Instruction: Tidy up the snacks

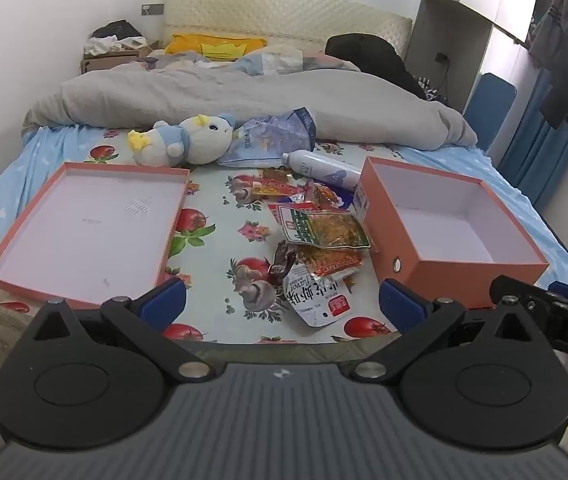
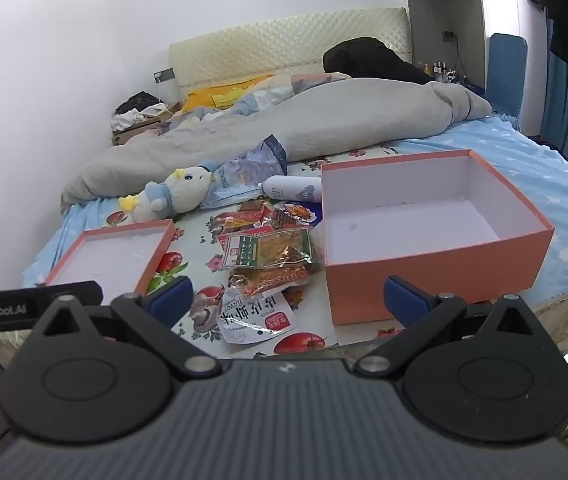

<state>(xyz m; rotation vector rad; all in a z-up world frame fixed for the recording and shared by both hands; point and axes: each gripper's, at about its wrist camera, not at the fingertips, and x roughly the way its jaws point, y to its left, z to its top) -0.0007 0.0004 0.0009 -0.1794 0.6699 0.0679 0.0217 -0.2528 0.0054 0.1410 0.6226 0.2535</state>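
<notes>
A heap of snack packets (image 1: 316, 236) (image 2: 271, 256) lies on the fruit-print bedsheet between two orange boxes. A white pouch with red label (image 1: 318, 298) (image 2: 253, 316) is the nearest packet. The shallow orange lid (image 1: 15, 252) (image 2: 147, 264) sits to the left, the deep orange box (image 1: 480, 276) (image 2: 436, 276) to the right, both with nothing inside. My left gripper (image 1: 281, 306) hangs open in front of the heap, holding nothing. My right gripper (image 2: 288, 300) is open too, above the near edge of the bed, with the white pouch showing between its blue fingers (image 2: 173, 300).
A plush toy (image 1: 187, 140) (image 2: 171, 196), a blue-white bag (image 1: 279, 136) (image 2: 243, 172) and a white spray bottle (image 1: 324, 170) (image 2: 288, 188) lie behind the snacks. A grey duvet (image 1: 243, 100) covers the far half of the bed. Curtains and hanging clothes stand at the right.
</notes>
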